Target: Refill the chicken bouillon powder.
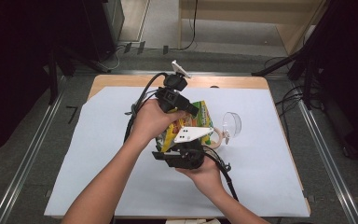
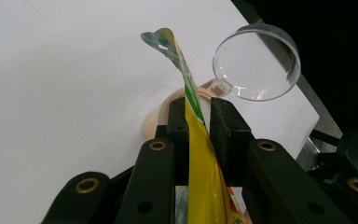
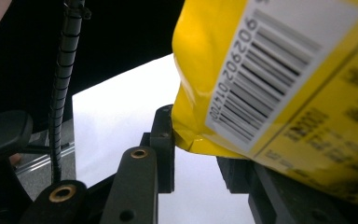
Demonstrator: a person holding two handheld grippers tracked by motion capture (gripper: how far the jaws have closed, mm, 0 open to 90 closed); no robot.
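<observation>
The bench under my hands is wood covered by a smooth white sheet. Above its middle I hold a glossy yellow snack bag, crinkled foil with green print. My left gripper is nipped down on the bag's thin upper seam, seen edge-on in its own view. My right gripper has the bag's lower corner between its fingers, clamped; there a white barcode label shows. Towards the right edge lies a clear, round plastic cup beside a tan tape ring.
</observation>
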